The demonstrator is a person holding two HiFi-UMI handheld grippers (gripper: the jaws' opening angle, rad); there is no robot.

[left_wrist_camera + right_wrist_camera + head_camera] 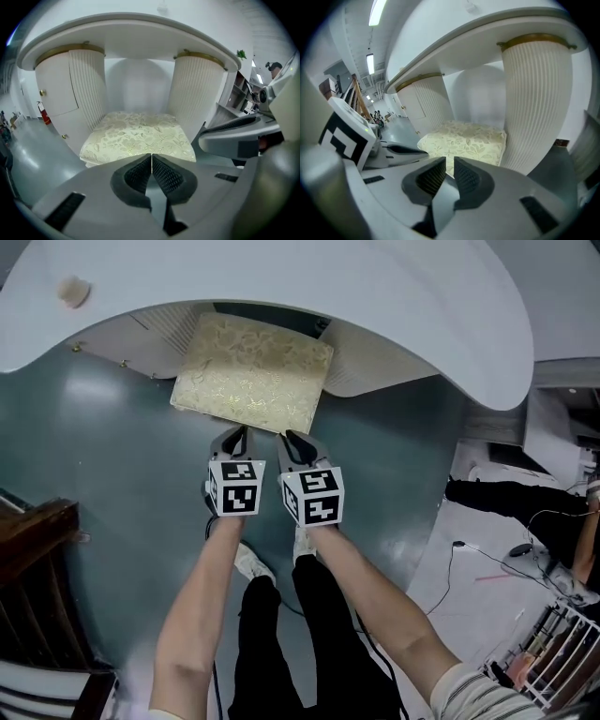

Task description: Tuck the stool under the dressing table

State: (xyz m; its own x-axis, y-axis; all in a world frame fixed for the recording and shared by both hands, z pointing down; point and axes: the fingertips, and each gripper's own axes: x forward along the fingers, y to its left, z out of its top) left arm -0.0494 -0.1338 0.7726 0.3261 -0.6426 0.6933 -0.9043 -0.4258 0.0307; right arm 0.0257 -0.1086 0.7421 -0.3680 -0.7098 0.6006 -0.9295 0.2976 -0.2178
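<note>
This looks like a staged furniture set inside a large industrial hall or recording studio, not a lived-in home. A white dressing table (281, 277) on fluted, gold-trimmed pedestals (194, 93) and a brocade-cushioned stool (253, 371) stand on a glossy grey-green painted floor (112, 456). Long strip lights (377, 11) run along a high ceiling. A red fire extinguisher (42, 114) stands at 9 o'clock in the left gripper view. In the head view, loose cables (450, 568) trail at 4 o'clock, a wire rack (553, 652) sits at 5 o'clock, and dark wooden furniture (37, 549) sits at 8 o'clock.
</note>
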